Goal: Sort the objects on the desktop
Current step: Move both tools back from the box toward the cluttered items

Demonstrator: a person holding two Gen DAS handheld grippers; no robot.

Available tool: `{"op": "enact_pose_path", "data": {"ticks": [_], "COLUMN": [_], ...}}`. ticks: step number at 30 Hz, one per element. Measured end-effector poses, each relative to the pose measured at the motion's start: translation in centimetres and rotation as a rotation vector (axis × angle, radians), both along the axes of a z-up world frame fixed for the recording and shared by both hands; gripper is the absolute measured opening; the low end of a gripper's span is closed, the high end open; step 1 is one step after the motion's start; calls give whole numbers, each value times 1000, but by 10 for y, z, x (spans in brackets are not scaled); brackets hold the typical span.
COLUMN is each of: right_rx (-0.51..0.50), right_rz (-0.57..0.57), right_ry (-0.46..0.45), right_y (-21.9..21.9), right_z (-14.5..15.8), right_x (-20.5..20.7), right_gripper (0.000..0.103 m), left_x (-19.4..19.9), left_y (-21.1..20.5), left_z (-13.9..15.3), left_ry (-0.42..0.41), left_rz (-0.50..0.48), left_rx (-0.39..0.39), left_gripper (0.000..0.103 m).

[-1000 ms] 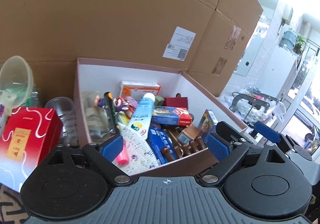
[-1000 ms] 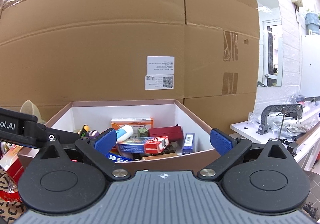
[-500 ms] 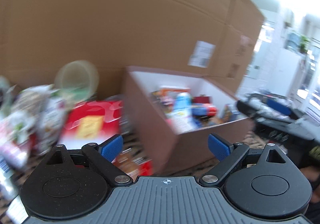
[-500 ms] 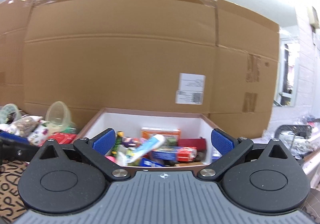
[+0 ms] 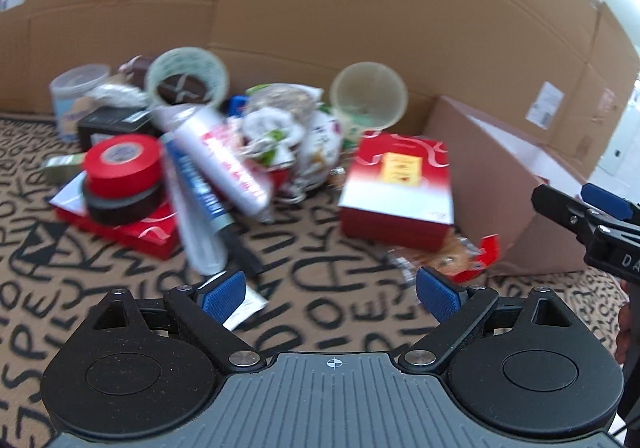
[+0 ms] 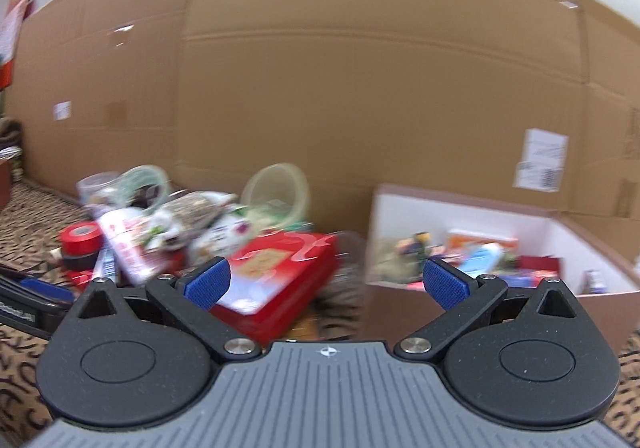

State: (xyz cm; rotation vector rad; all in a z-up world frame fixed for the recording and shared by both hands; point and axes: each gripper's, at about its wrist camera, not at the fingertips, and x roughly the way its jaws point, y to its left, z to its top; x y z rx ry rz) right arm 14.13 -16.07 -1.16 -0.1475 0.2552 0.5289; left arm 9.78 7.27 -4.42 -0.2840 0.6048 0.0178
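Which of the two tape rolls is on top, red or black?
The red tape roll; it sits stacked on the black tape roll, which rests on a flat red box.

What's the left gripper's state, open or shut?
Open. The left gripper has its blue pads spread wide, with only patterned cloth between them.

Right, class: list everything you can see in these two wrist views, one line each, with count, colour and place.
Storage box: one, brown outside, white inside, right of the pile, part-filled with small items.
Gift box: one, red and white, beside the storage box.
Tape rolls: two stacked, red on black, left of the pile.
Tubes: two, white with red or blue print, leaning in the pile.
Plastic cups: two, clear greenish, on their sides at the back.
Snack packet: one, red and orange, on the mat.
Mat: one, tan with black letters.
Cardboard wall: brown, behind everything.
Left tool: open, empty.
Right tool: open, empty.
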Motion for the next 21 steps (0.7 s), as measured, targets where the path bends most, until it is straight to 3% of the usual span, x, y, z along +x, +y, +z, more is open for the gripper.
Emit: {"op": "enact_pose_path", "data": {"ticks": [8, 21], "right_rx": [-59, -57], "right_rz": [128, 212], "right_ry": [33, 124], "right_y": [55, 100], "right_z": [-8, -12], "right_x": [-11, -4], "right_gripper": [102, 102], "left_x": [-8, 6], "left_y": [25, 44], "left_z": [-14, -29], "left_ry": [24, 38], "left_rz": [26, -29], "left_rx": [-44, -94], "left_gripper": [98, 90]}}
